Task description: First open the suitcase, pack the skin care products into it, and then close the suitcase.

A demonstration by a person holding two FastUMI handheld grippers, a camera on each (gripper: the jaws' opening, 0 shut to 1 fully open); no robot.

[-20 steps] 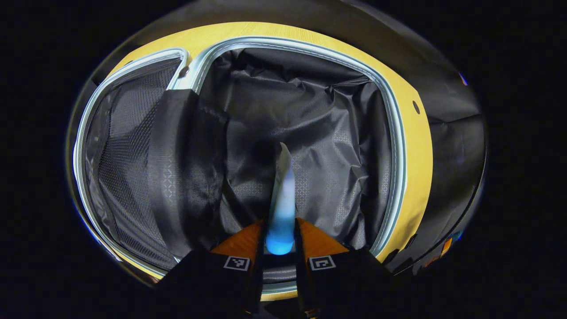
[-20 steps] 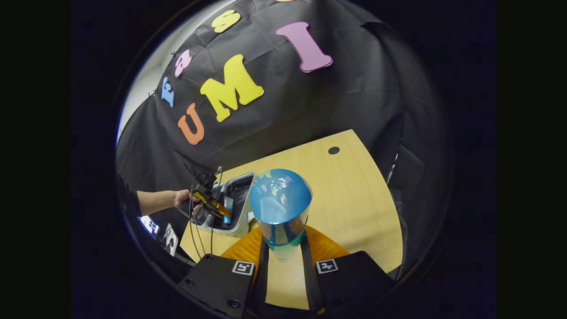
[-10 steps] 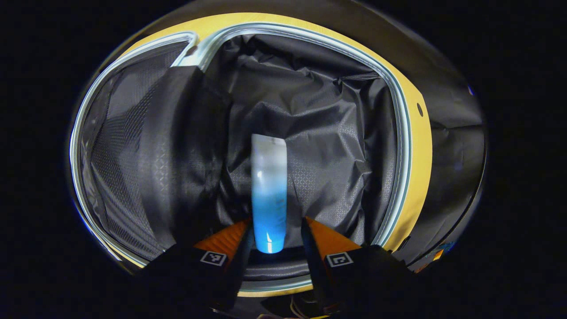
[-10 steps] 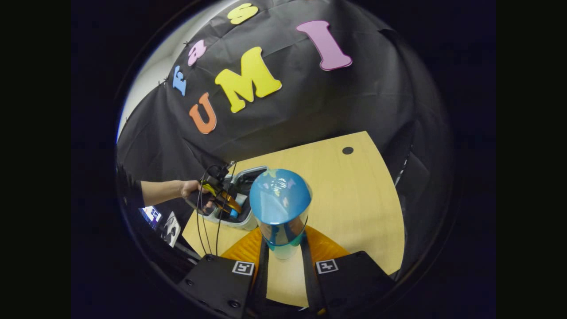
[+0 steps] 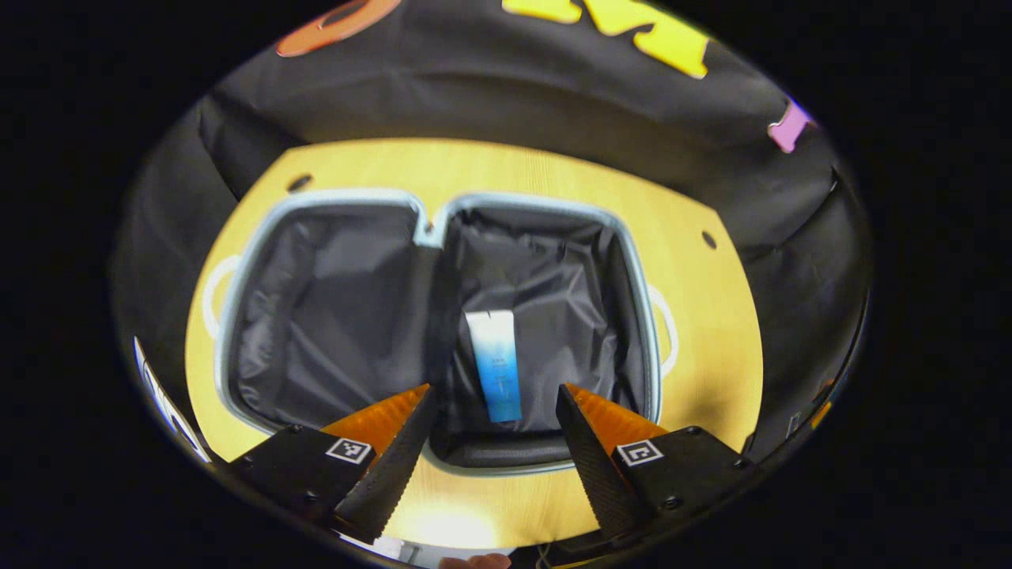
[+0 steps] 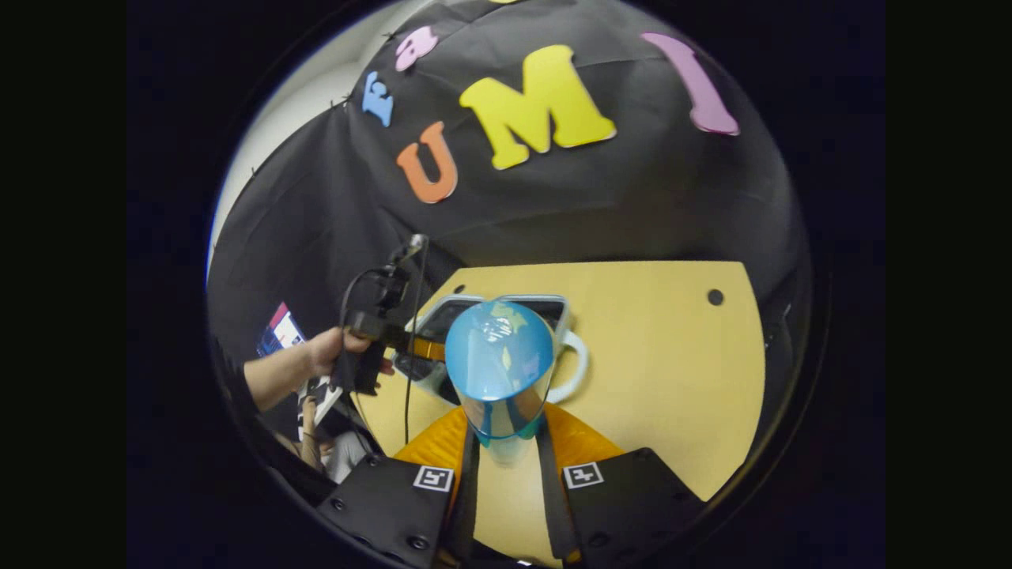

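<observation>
Change: a second ago our left claw (image 5: 490, 427) clamped the blue tube (image 5: 494, 363) low inside the suitcase (image 5: 237, 332); now its fingers stand apart and it has pulled back above the table (image 5: 711, 316).
Tube: lies flat in the right half, on the lining, toward the near wall.
Right claw (image 6: 506, 442): clamped on a blue-capped bottle (image 6: 500, 371), held over the table.
Meaning: we judge one product packed; the bottle goes next, then closing.

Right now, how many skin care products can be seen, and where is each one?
2. A blue-and-white tube lies in the right half of the open suitcase. A blue-capped bottle is held in the right gripper above the table. Others may be hidden.
</observation>
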